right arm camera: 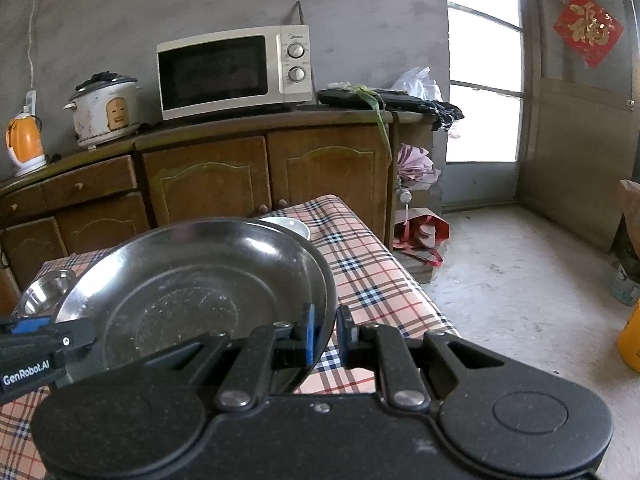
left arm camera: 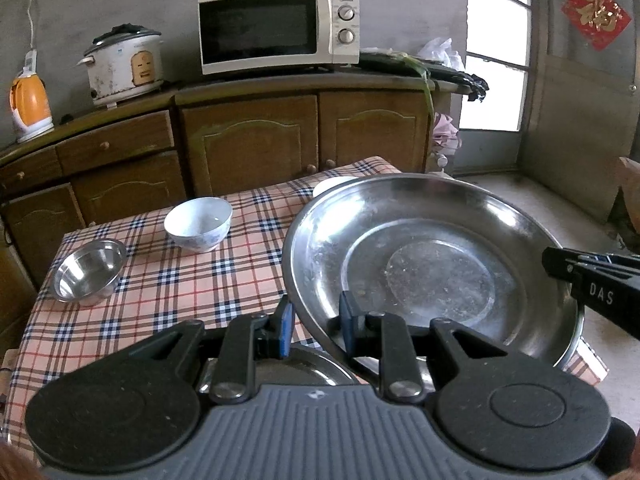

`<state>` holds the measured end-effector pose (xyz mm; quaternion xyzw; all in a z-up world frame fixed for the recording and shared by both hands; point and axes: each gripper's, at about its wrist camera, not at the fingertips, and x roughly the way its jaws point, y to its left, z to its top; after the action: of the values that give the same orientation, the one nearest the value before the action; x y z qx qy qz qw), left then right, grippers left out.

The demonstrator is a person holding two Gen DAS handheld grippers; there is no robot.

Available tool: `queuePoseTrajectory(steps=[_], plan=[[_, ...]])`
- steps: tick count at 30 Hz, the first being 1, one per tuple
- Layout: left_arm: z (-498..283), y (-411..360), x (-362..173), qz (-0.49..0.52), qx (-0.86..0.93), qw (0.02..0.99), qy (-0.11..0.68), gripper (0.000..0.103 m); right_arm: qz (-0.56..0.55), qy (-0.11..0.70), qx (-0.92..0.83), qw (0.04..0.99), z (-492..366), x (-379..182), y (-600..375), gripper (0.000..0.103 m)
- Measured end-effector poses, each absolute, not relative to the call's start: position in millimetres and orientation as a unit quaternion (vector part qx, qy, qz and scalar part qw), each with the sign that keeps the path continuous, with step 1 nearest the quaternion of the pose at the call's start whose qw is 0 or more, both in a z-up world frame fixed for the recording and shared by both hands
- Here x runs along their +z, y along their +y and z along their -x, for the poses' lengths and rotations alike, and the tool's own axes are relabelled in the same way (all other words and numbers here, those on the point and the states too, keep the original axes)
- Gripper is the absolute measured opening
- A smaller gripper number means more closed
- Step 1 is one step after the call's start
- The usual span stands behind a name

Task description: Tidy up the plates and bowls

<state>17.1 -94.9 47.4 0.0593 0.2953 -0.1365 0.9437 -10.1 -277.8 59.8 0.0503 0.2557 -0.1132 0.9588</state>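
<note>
Both claws pinch one steel plate (left arm camera: pixel 432 264) by opposite rims, left claw (left arm camera: pixel 316 320) near-left, right claw (right arm camera: pixel 326 332) right, holding it tilted above the table (left arm camera: pixel 160 280), over another plate (left arm camera: pixel 304 368) directly beneath.

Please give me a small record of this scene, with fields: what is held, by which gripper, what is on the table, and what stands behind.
held: steel plate, lifted and tilted
left gripper: shut on its near-left rim
right gripper: shut on its right rim
table: checked cloth; white bowl, small steel bowl, another white dish behind the plate
behind: microwave, rice cooker, orange kettle on a wooden cabinet
</note>
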Motion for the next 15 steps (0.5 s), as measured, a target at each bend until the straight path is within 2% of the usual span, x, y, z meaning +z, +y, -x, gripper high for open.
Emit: queuePoseTrajectory(steps=[15], plan=[[-15.1, -82.9, 44.6, -0.055, -0.125, 0.944, 0.299, 0.024, -0.040, 0.264, -0.097, 0.959, 6.8, 56.2, -266.5, 0.016]])
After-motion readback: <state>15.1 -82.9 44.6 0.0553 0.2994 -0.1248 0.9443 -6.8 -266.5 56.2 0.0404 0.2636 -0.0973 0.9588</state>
